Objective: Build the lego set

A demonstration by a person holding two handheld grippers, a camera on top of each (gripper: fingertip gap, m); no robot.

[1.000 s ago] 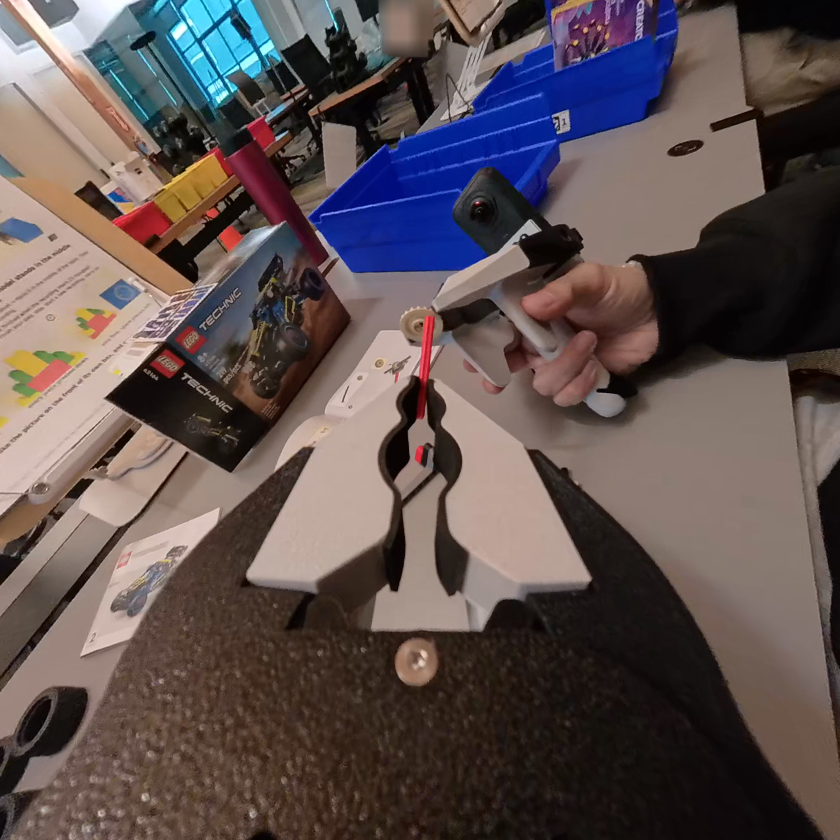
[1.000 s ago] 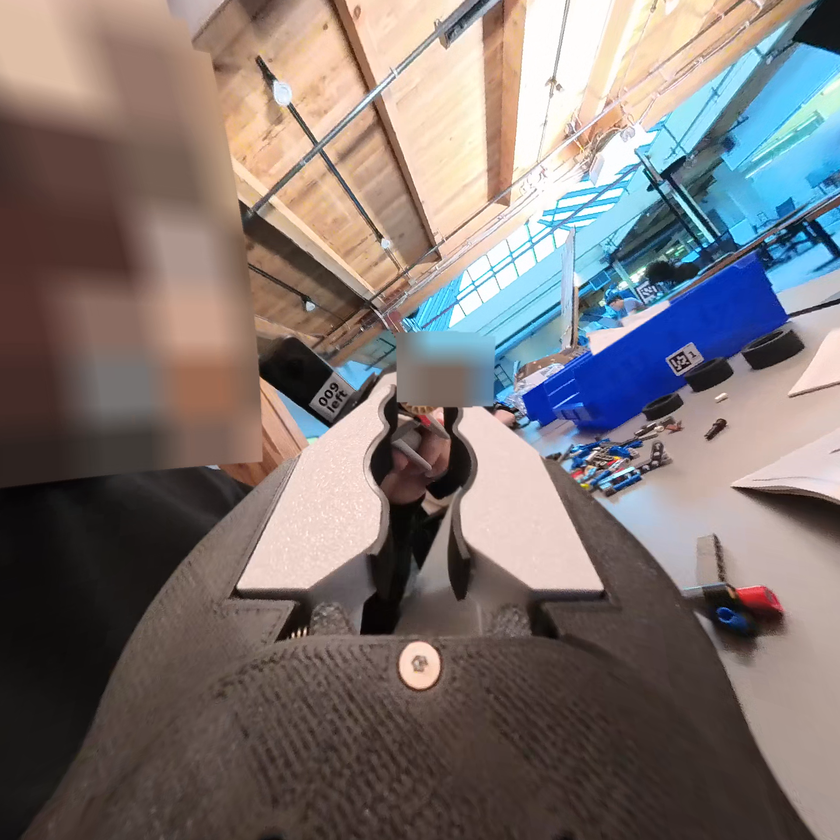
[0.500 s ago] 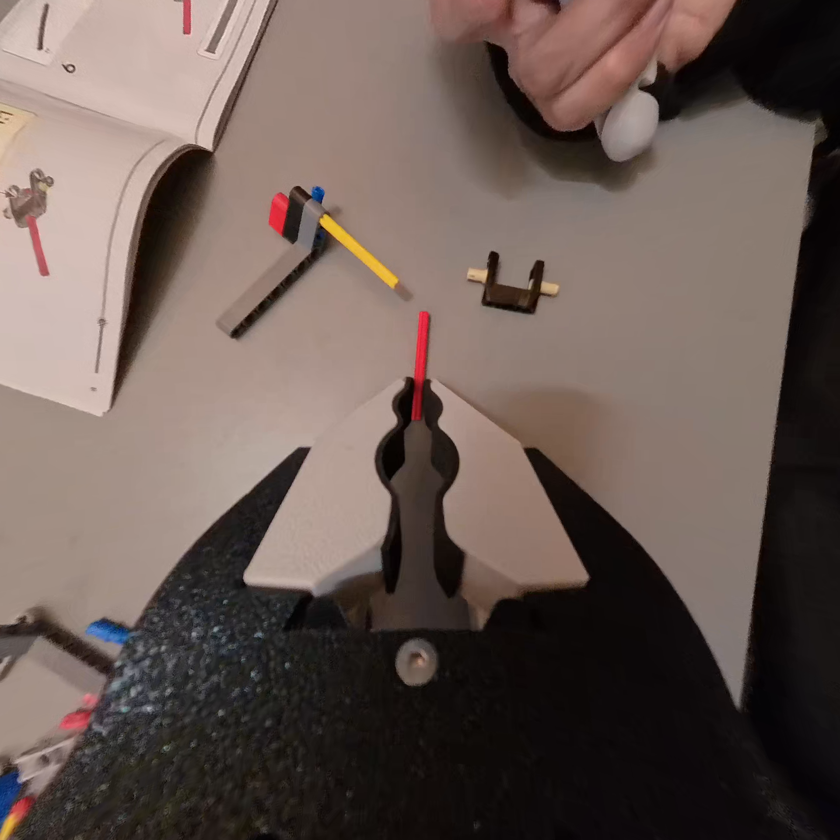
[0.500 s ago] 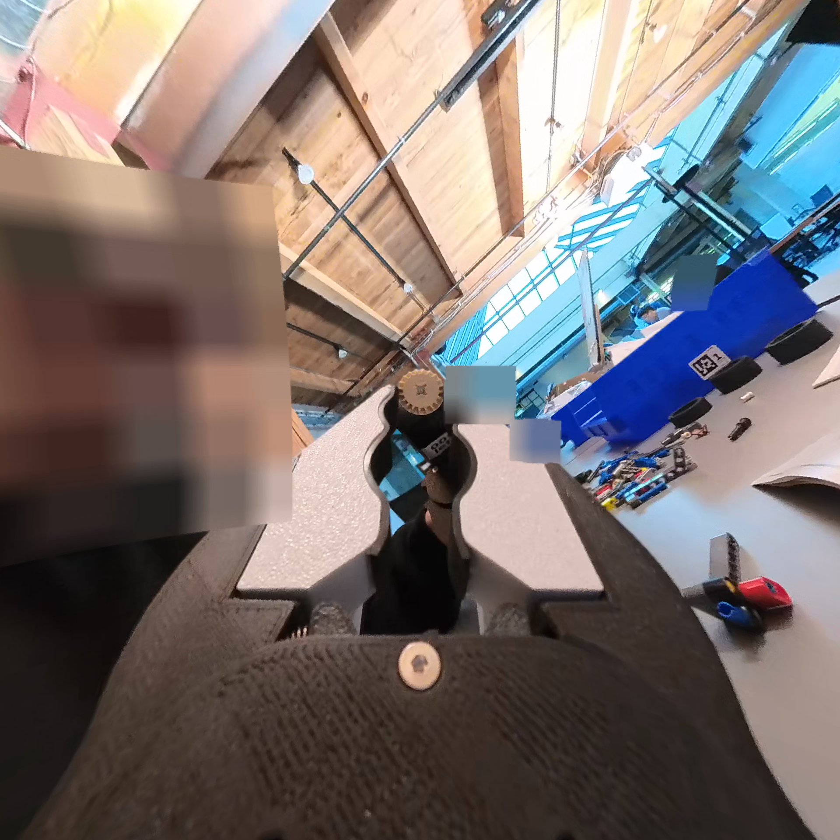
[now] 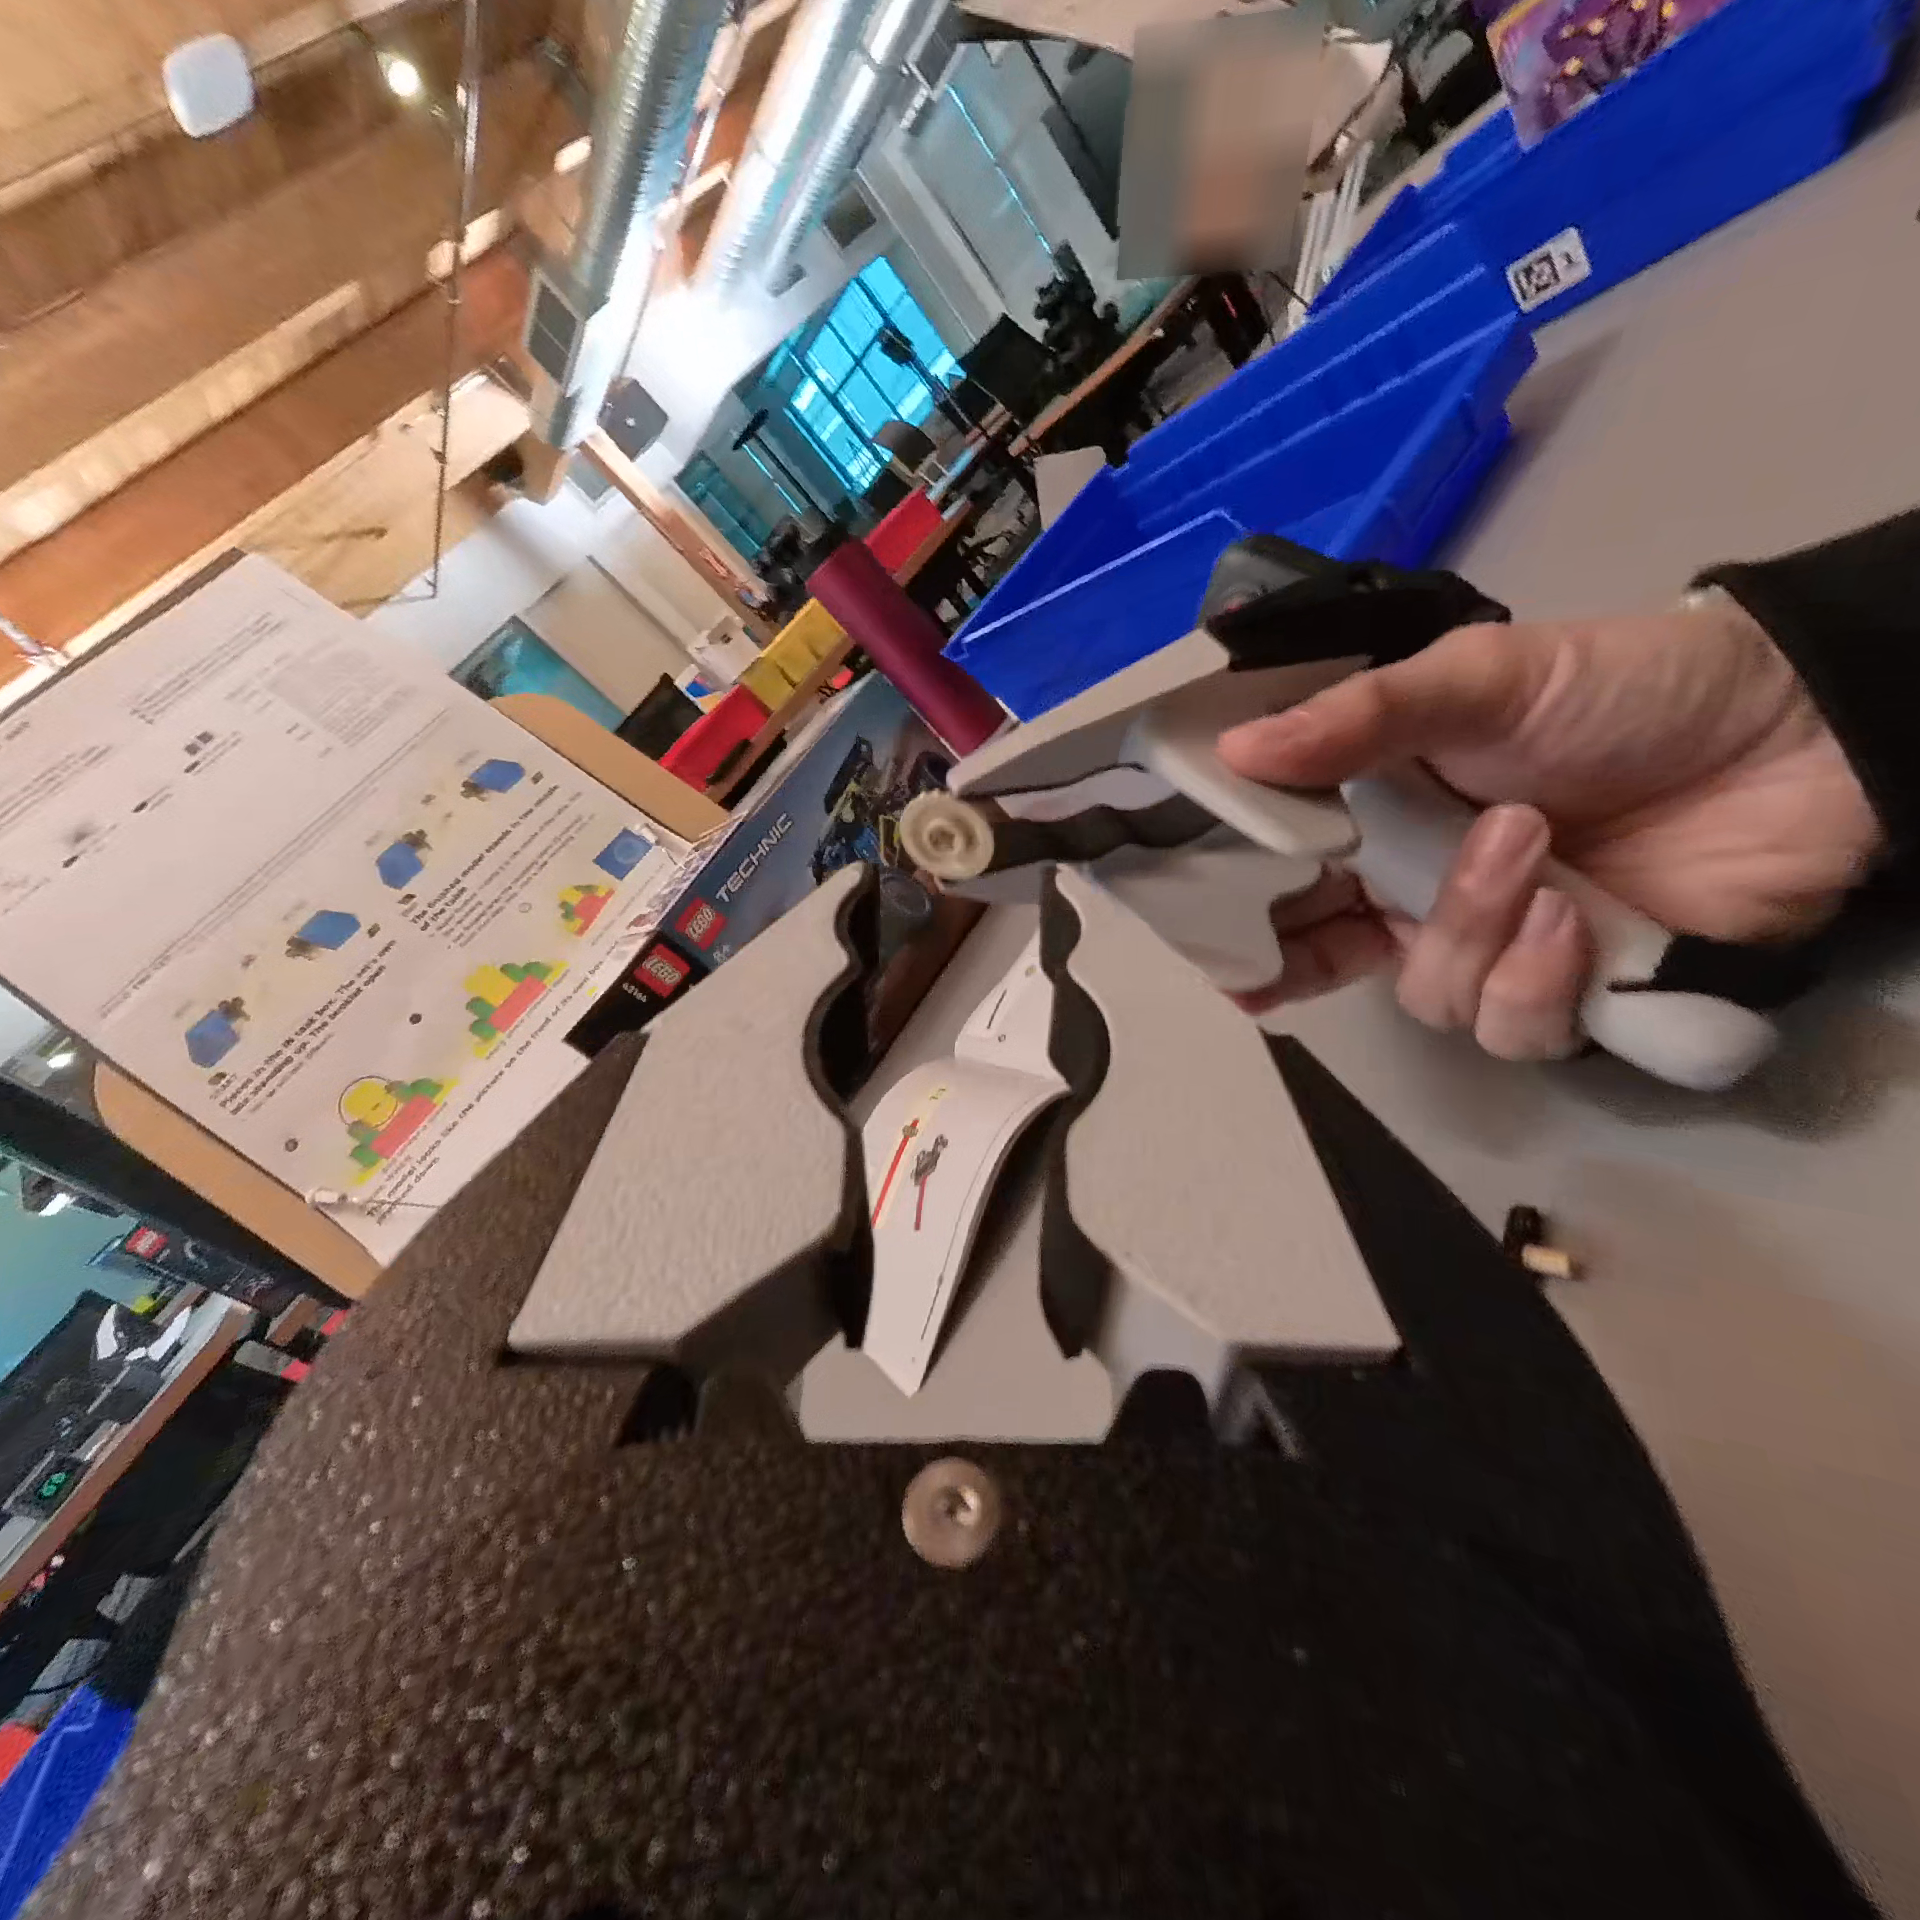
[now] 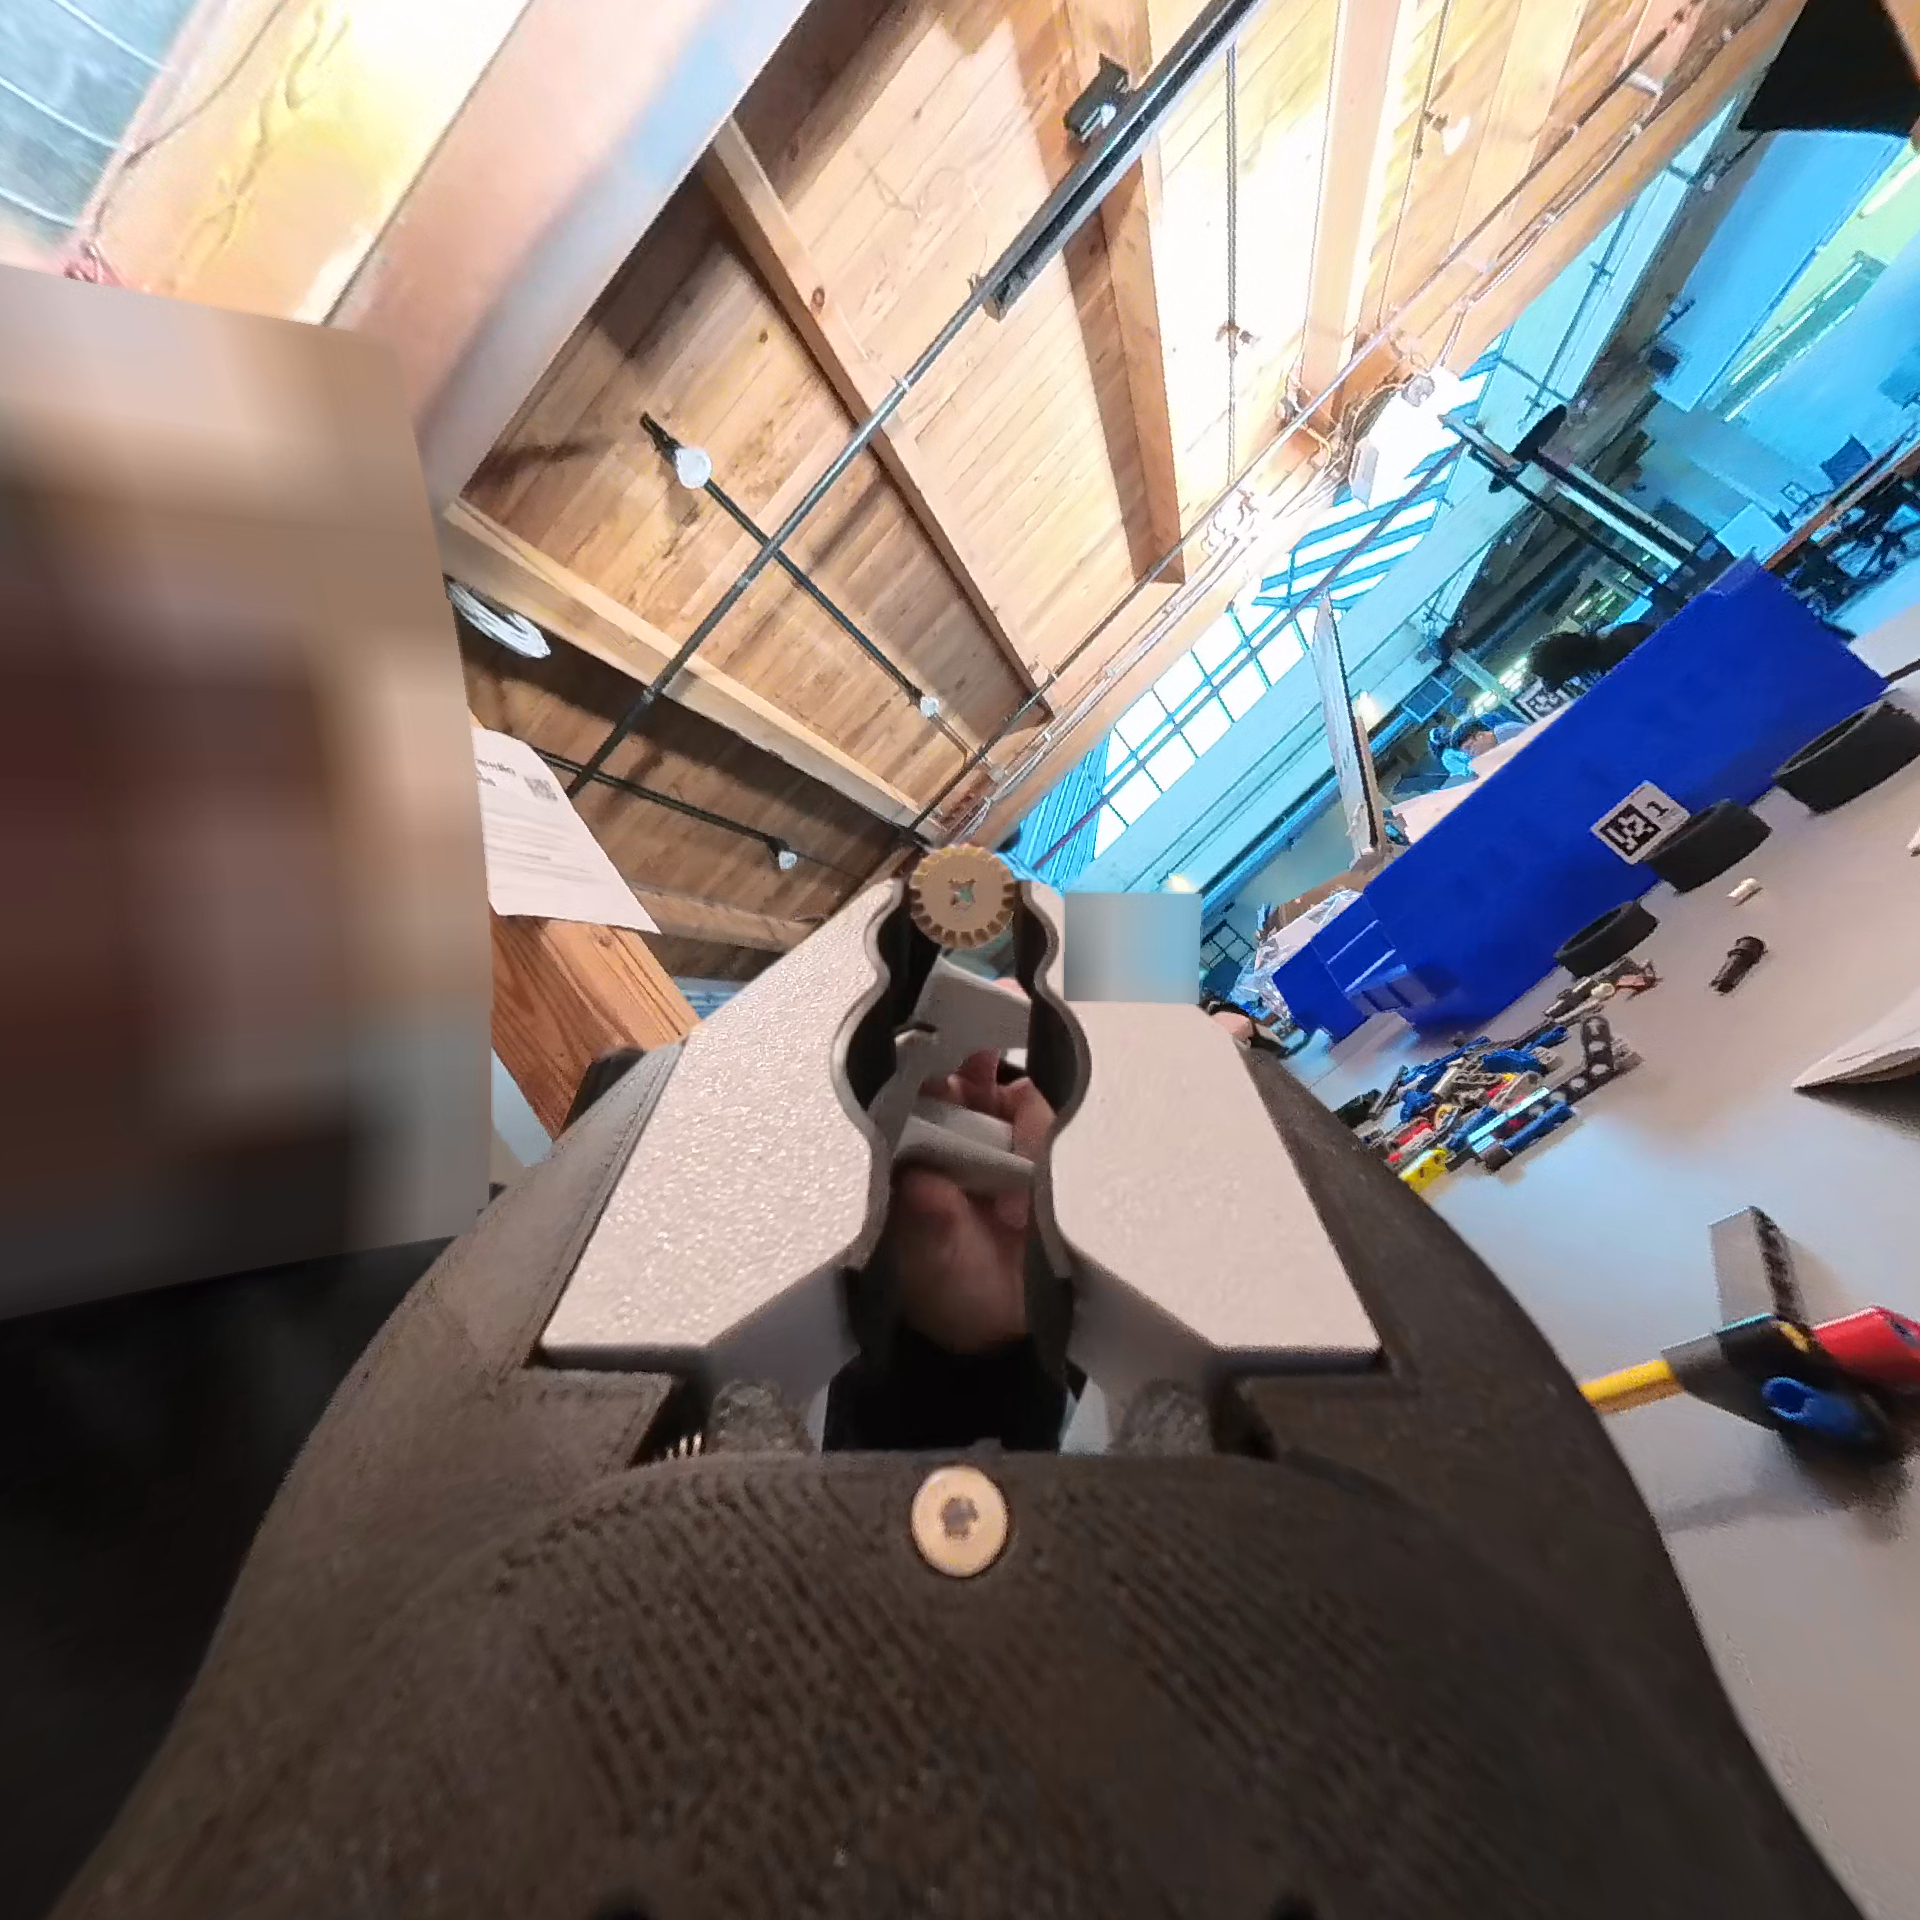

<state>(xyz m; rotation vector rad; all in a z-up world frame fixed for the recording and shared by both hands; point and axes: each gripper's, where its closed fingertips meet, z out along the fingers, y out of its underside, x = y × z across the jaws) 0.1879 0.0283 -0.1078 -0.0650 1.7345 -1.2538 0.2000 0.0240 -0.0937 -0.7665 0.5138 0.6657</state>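
Left gripper (image 5: 961, 914): fingers spread apart, nothing between them. Right gripper (image 6: 961, 914): held in right hand (image 5: 1621, 821), raised, fingers closed at their tips on a tan gear (image 6: 961, 902).

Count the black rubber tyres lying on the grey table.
3 black rubber tyres, all along the blue plastic bin: farthest, middle, nearest. More may sit out of frame.
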